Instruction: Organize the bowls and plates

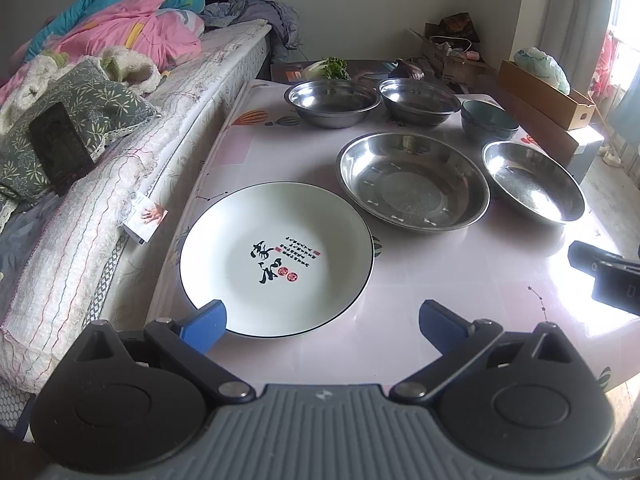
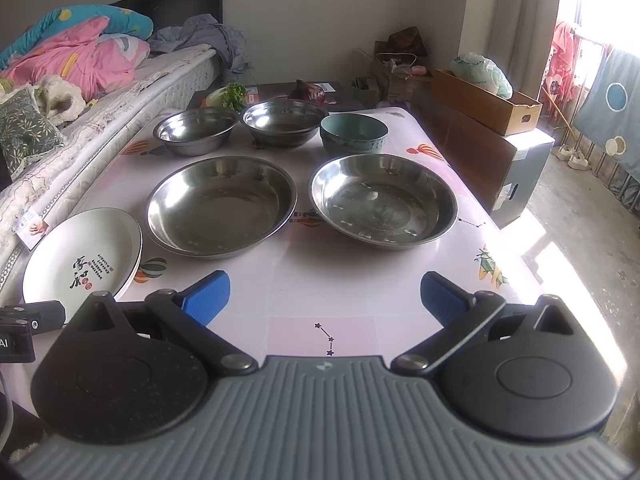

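Observation:
A white plate with black calligraphy [image 1: 276, 258] [image 2: 82, 258] lies at the table's near left; in the right wrist view it seems to rest on another plate. Two wide steel plates [image 2: 221, 206] [image 2: 383, 200] sit mid-table, also visible as steel plates [image 1: 412, 180] [image 1: 534, 180]. Behind them stand two steel bowls [image 2: 195, 130] [image 2: 284, 120] and a teal bowl [image 2: 354, 132]. My left gripper [image 1: 322, 320] is open, its left finger by the white plate's near rim. Over bare table in front of the steel plates, my right gripper [image 2: 325, 298] is open and holds nothing.
A bed [image 1: 132, 148] with quilts runs along the table's left edge. Greens [image 2: 234, 96] and a purple vegetable [image 2: 308, 91] lie beyond the bowls. Cardboard boxes [image 2: 486, 106] and a dark cabinet [image 2: 516, 172] stand at the right. The table [image 2: 304, 280] shows bare cloth near me.

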`<move>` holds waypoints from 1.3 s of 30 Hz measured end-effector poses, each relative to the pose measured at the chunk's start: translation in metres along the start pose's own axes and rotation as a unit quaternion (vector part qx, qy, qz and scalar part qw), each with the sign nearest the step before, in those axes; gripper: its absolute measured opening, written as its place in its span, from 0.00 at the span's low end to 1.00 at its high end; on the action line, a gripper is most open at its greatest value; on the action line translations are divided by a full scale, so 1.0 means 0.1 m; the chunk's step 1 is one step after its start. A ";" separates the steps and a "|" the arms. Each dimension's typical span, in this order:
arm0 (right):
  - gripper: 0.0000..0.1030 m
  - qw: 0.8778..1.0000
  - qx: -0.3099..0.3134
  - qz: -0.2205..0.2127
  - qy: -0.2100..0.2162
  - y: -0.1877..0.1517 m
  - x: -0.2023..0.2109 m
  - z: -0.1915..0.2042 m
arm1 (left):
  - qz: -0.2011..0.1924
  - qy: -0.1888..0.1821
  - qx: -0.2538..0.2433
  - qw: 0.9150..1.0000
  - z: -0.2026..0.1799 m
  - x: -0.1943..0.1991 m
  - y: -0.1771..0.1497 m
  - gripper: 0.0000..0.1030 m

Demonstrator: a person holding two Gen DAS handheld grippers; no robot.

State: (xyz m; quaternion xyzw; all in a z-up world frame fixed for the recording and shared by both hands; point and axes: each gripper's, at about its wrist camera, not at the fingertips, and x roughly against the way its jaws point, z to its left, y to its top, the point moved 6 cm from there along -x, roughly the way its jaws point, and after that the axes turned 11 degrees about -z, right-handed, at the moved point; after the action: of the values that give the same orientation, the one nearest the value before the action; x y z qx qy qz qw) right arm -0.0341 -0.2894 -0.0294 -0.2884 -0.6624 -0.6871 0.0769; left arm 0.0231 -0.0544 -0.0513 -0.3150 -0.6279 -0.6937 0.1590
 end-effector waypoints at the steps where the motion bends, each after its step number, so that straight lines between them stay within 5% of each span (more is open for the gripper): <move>1: 0.99 1.000 0.001 0.001 0.000 0.00 0.00 0.01 | 0.001 0.000 0.000 1.000 0.01 0.00 0.00 1.00; 39: 0.99 0.999 -0.030 0.016 0.029 -0.07 -0.10 0.01 | 0.002 0.023 0.009 1.000 0.12 -0.08 0.02 1.00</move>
State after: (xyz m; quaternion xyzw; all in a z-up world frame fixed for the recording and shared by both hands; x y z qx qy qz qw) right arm -0.0288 -0.2904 -0.0404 -0.2809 -0.6342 -0.7136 0.0983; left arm 0.0333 -0.0447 -0.0550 -0.2987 -0.6298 -0.6947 0.1778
